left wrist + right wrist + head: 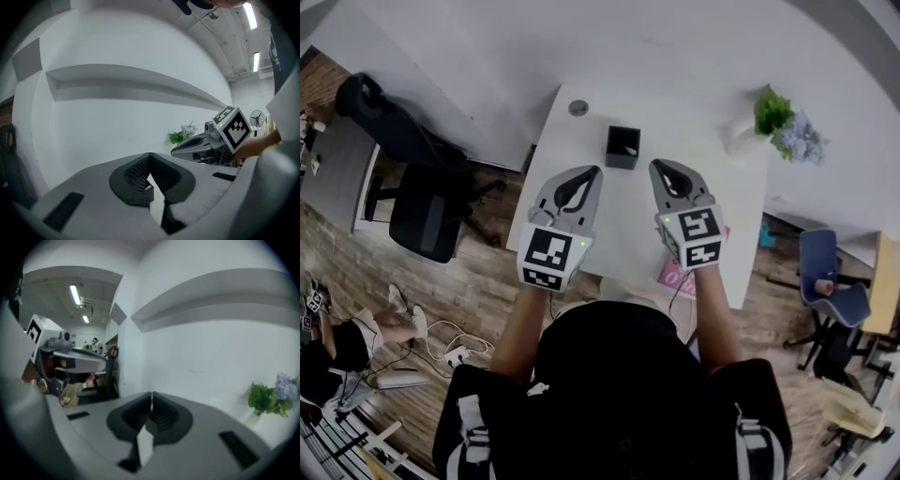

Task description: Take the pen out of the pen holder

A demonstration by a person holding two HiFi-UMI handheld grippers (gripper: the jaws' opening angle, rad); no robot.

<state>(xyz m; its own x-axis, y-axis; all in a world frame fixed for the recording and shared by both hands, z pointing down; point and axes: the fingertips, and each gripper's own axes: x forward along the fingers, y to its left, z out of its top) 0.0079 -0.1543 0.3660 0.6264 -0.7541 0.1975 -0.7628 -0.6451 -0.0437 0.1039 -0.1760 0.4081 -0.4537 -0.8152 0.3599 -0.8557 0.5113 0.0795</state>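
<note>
The pen (630, 149) is seen inside the black pen holder (622, 161) on the white table (619, 225). The left gripper (593, 172) and right gripper (659, 167) are held nearby, jaws closed on nothing. One should be opened, then lowered straight over the pen.

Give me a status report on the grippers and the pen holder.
Left gripper shut, empty. Right gripper shut, empty. Pen holder untouched on desk, ahead of both. Nothing between.

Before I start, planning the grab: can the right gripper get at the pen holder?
Probably yes: bare table lies between the right gripper and the open-topped pen holder. The gripper is shut, so it must open first.
</note>
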